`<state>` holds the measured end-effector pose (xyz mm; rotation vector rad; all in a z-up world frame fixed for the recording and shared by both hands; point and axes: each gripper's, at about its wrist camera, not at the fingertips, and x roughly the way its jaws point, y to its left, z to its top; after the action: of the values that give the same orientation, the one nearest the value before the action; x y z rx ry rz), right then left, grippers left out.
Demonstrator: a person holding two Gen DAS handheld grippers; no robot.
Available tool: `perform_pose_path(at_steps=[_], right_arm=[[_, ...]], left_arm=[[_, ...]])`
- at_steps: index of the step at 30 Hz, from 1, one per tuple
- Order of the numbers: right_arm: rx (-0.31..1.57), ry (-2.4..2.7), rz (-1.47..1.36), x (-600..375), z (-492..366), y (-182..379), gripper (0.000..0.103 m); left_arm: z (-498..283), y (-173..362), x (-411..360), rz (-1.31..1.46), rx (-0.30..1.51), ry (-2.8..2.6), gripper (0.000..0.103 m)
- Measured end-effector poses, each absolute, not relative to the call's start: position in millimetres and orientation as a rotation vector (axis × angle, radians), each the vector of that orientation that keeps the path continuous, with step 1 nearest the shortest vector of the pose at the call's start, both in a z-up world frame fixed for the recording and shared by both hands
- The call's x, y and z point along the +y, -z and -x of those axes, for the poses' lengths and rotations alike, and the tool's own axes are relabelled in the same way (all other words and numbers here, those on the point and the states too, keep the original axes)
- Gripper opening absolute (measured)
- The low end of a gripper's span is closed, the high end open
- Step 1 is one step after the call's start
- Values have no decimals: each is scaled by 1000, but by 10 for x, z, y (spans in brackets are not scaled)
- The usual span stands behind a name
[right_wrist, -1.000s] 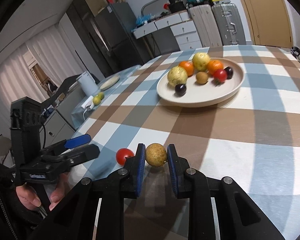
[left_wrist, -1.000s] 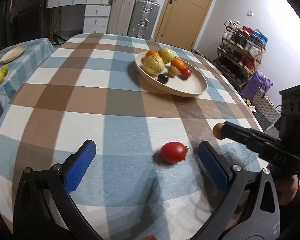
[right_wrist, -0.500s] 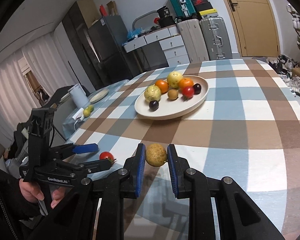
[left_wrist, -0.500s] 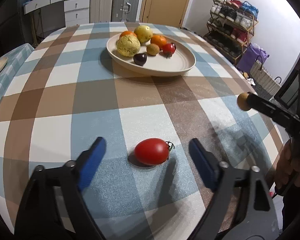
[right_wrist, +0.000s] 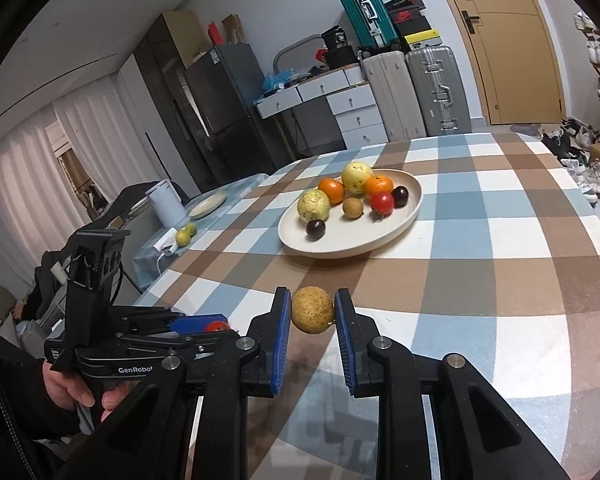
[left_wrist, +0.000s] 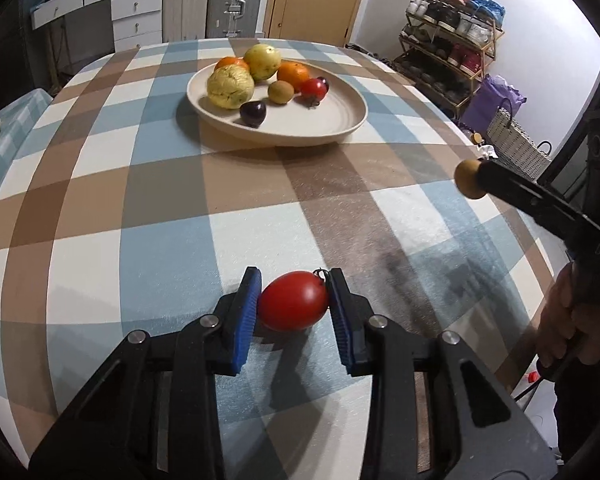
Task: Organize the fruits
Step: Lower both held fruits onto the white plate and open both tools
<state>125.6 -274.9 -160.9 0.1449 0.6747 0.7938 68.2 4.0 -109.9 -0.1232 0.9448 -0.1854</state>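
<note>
Left wrist view has the left gripper [left_wrist: 294,306] fingers just closing onto the red tomato [left_wrist: 293,301] sitting on the checked tabletop [left_wrist: 160,208], right gripper [right_wrist: 313,312] clamped on a small brown fruit [right_wrist: 313,309] short of the plate [right_wrist: 380,232]

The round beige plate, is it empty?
No, the round beige plate holds several fruits, including a small red tomato and oranges.

A smooth red oval tomato [left_wrist: 293,301] lies on its side on the checked desk [left_wrist: 148,208], stem end to the right, pinched between two blue pads. A small round tan fruit [right_wrist: 313,309] with a speckled skin hangs above the desk, clamped between blue pads. Farther back, a cream plate [right_wrist: 396,222] holds eight fruits.
</note>
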Motion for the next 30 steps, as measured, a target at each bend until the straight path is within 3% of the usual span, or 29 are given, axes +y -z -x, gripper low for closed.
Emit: perform_pose_path(at_steps=[14,30], right_arm=[[686,-785,-151,-2747,-1396,1633,23],[676,-838,-142,-2469,-2209,1386,23]], left_arm=[[-1022,823,146,151,867,219,31],[-2084,654,136,155,834,277,31]])
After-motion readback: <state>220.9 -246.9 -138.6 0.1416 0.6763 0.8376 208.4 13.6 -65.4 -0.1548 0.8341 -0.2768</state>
